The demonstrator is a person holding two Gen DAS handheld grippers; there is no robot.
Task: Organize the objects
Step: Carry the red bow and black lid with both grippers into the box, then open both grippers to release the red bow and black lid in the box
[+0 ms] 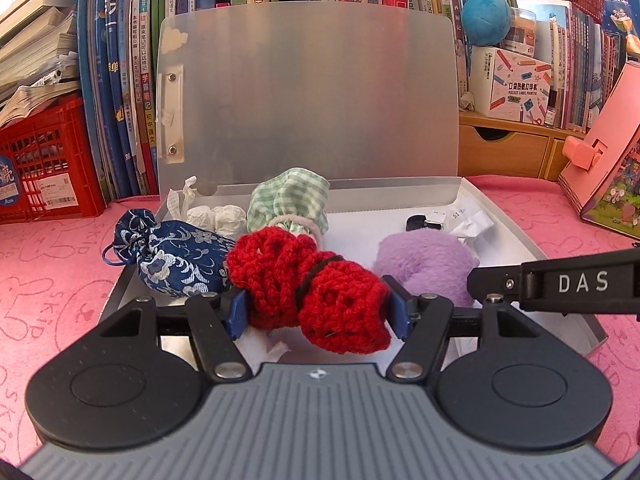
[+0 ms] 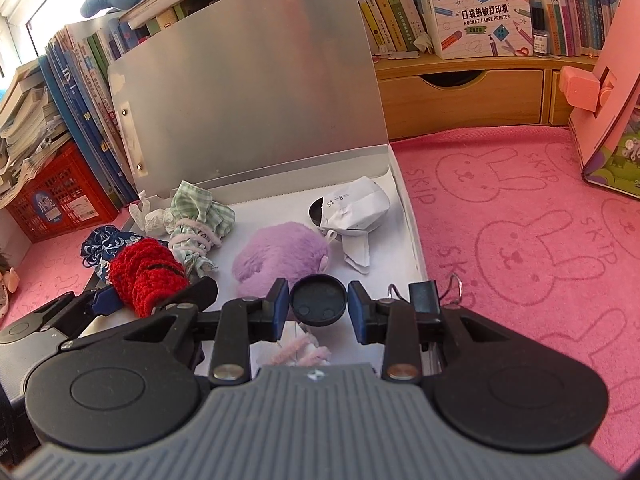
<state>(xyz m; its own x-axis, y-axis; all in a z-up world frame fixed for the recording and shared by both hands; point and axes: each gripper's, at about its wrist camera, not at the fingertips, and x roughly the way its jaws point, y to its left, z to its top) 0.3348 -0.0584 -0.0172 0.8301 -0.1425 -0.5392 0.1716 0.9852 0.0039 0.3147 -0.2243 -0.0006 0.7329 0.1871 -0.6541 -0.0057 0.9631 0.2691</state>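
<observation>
Now the left tool point(image 1: 320, 306) grips the red knitted pouch point(image 1: 316, 286) and the right tool point(image 2: 318, 306) pinches a black round cap point(image 2: 318, 300); both belong low inside the open box point(image 1: 516, 236) before release.

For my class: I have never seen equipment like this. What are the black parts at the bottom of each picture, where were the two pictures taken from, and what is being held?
There is no robot here. A person holds a two-fingered clamp in each hand, with a camera on each looking along its blue fingers. The left hand-held gripper grips a red crocheted pouch. The right hand-held gripper holds a small black round cap. Both are over an open grey box on a pink cloth. Inside lie a purple fluffy pouch, a green checked pouch and crumpled paper; a blue patterned pouch rests at its left edge.
</observation>
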